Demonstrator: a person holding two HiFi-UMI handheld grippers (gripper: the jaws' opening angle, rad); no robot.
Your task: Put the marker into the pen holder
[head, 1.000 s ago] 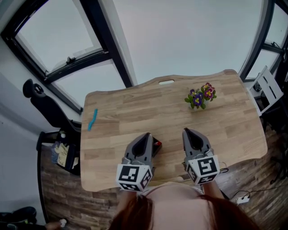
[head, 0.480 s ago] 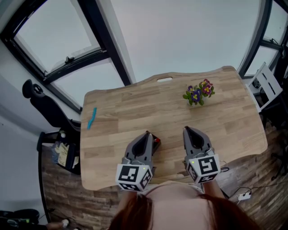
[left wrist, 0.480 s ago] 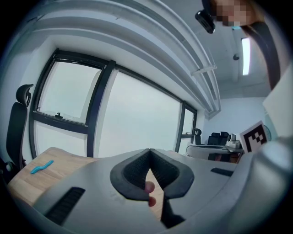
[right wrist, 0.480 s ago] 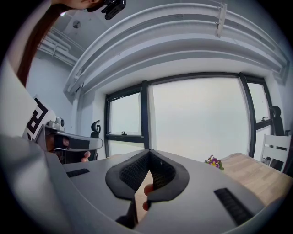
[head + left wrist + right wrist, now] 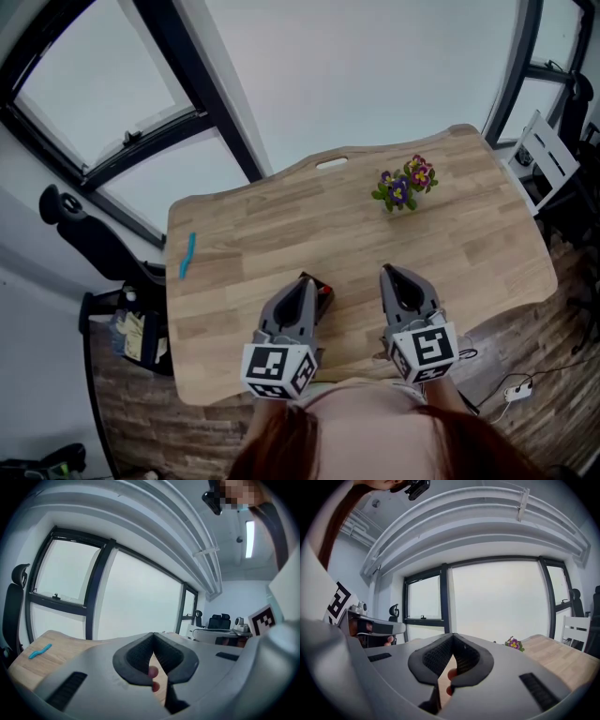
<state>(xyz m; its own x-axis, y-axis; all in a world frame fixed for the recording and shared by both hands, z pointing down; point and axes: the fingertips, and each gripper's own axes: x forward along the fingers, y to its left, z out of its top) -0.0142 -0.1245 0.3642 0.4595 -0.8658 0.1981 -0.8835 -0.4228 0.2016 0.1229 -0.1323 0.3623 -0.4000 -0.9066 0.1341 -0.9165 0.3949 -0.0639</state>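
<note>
Jaws of the left gripper (image 5: 304, 280) and the right gripper (image 5: 389, 273) are pressed together on nothing, both low in the centre of the frame over the near part of the wooden table (image 5: 281, 220). Far from both, the blue marker (image 5: 187, 255) lies at the table's left edge, and purple flowers (image 5: 403, 184) stand at upper right.

No word, number or brand name can be read anywhere in these views. The only printed signs are black-and-white square code patterns on the left cube (image 5: 278, 368) of the left gripper (image 5: 305, 281) and on the right cube (image 5: 427, 352) of the right gripper (image 5: 389, 273). These patterns carry no letters, and the ones at the edges of the two gripper views are only partly visible.
</note>
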